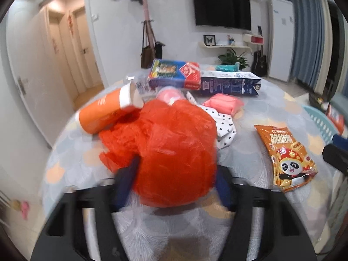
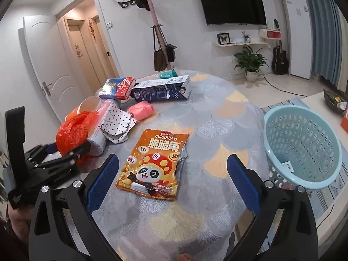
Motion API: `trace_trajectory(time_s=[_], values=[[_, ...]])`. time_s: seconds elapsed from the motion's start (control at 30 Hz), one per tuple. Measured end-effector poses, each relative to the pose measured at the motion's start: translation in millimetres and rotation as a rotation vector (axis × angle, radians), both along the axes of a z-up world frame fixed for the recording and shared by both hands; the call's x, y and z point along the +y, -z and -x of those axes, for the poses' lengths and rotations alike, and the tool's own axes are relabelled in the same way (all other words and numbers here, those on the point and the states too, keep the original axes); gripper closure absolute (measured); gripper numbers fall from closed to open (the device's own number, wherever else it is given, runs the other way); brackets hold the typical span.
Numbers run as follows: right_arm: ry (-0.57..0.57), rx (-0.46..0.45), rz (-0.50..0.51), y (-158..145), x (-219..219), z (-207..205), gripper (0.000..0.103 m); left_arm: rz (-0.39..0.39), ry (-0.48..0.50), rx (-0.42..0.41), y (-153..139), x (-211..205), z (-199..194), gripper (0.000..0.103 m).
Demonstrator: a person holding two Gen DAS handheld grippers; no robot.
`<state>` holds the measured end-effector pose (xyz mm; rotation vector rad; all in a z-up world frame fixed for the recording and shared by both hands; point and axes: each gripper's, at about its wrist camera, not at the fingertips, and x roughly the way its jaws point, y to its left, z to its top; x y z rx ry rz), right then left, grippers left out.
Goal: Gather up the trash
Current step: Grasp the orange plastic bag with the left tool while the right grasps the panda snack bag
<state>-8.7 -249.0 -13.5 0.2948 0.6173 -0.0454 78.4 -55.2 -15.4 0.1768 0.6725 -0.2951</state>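
Left wrist view: the left gripper (image 1: 174, 174) is closed around a crumpled red plastic bag (image 1: 174, 152), its blue fingers pressed to either side; the bag appears just raised off the table (image 1: 250, 163), beside an orange cup (image 1: 104, 113). This is judged the pick-up step.

Right wrist view: the right gripper (image 2: 173, 174) is wide open and empty, hanging above a snack packet (image 2: 152, 163). The blue basket (image 2: 304, 148) stands off the table's right edge; the next move likely calls for carrying the bag there.
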Motion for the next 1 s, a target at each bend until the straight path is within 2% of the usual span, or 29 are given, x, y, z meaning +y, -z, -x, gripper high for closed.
trace_trajectory(time_s=[0.03,0.13,0.3,0.4,0.5,0.77,0.87,0.93,1.0], values=[[-0.003,0.003,0.005,1.0,0.7,-1.0,0.008,0.013,-0.005,0.004,0.1,3.8,-0.1,0.065],[-0.022,0.024,0.001,5.1,7.5,-7.2,0.008,0.007,-0.019,-0.013,-1.3,13.7,6.4,0.075],[-0.054,0.095,0.023,17.4,27.4,-26.9,0.008,0.044,-0.032,-0.038,-13.7,35.5,21.7,0.077],[-0.039,0.147,0.029,25.4,33.9,-38.1,0.008,0.060,-0.032,-0.061,-22.9,46.9,29.8,0.077],[-0.012,0.159,0.051,27.0,36.8,-43.3,0.008,0.065,-0.031,-0.079,-29.0,54.6,36.5,0.077],[0.001,0.203,0.188,30.4,52.7,-51.8,0.009,0.055,-0.018,-0.107,-34.6,64.6,52.7,0.077],[0.020,0.199,0.216,30.2,52.1,-51.0,0.031,0.051,-0.010,-0.110,-34.8,62.9,55.9,0.077],[0.029,0.185,0.222,28.5,50.0,-47.8,0.061,0.054,-0.009,-0.115,-35.2,63.7,57.6,0.076],[0.029,0.177,0.199,26.2,45.5,-44.5,0.081,0.057,-0.007,-0.123,-36.3,64.3,60.6,0.076]])
